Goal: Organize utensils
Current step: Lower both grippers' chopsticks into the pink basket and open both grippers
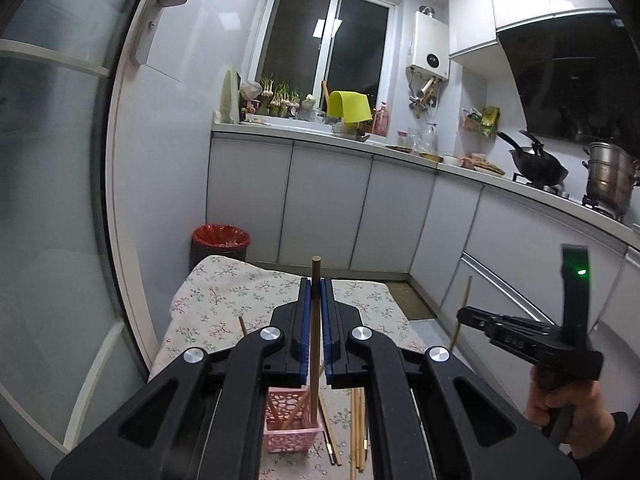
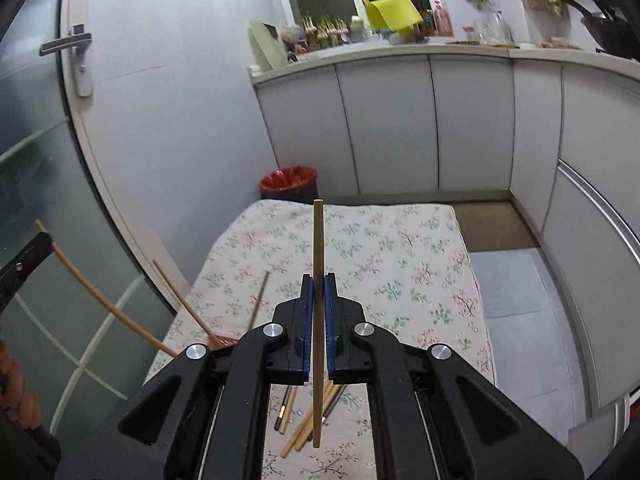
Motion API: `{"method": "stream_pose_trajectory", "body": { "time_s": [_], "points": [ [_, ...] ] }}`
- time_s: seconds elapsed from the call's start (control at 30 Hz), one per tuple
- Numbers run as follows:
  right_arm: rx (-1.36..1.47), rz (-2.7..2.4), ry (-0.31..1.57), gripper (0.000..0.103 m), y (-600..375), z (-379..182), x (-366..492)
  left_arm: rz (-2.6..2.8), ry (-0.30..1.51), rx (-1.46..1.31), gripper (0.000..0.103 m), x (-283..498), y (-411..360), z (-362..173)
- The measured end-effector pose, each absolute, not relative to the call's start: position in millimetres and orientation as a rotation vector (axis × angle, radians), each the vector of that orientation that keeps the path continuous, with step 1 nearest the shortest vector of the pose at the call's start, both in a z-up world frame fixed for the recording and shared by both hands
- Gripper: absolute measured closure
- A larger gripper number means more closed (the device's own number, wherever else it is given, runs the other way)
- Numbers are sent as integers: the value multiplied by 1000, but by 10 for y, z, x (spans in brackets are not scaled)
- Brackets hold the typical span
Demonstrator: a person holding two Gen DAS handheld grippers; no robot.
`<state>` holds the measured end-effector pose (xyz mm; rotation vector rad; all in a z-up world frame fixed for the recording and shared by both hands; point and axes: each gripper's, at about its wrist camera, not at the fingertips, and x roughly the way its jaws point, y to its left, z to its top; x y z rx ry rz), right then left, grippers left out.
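I'm holding left gripper (image 1: pixel 316 292) clamped on brown chopstick (image 1: pixel 315 320), stick standing upright between blue pads

Pink basket (image 1: pixel 293 426) sitting directly below left jaws on floral cloth (image 1: pixel 212 300), sticks leaning inside; loose chopsticks (image 1: pixel 357 428) lying just right of basket

I'm holding right gripper (image 2: pixel 318 292) pinching pale chopstick (image 2: pixel 318 320), upright, lower end hanging above loose pile (image 2: pixel 304 428) beneath jaws

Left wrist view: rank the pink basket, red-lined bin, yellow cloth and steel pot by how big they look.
1. pink basket, though nearness inflates it and the gripper hides part.
2-4. red-lined bin, steel pot and yellow cloth look too alike to rank.
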<state>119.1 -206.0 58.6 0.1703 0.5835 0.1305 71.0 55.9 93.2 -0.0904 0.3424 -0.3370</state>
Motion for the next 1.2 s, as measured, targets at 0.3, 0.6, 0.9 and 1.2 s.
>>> {"method": "stream_pose_trajectory", "body": {
  "time_s": [0.3,0.6,0.9,1.2],
  "points": [
    [177,184,579,99,-1885,572,1246,-285,427,-43,98,1228,575,551],
    [182,211,559,99,-1725,615,1225,-281,530,9,98,1525,444,120],
    [203,239,505,99,-1595,741,1216,-256,524,-22,54,1401,568,197],
    [260,267,434,98,-1456,768,1336,-167,609,-63,34,1363,867,138]
  ]
}}
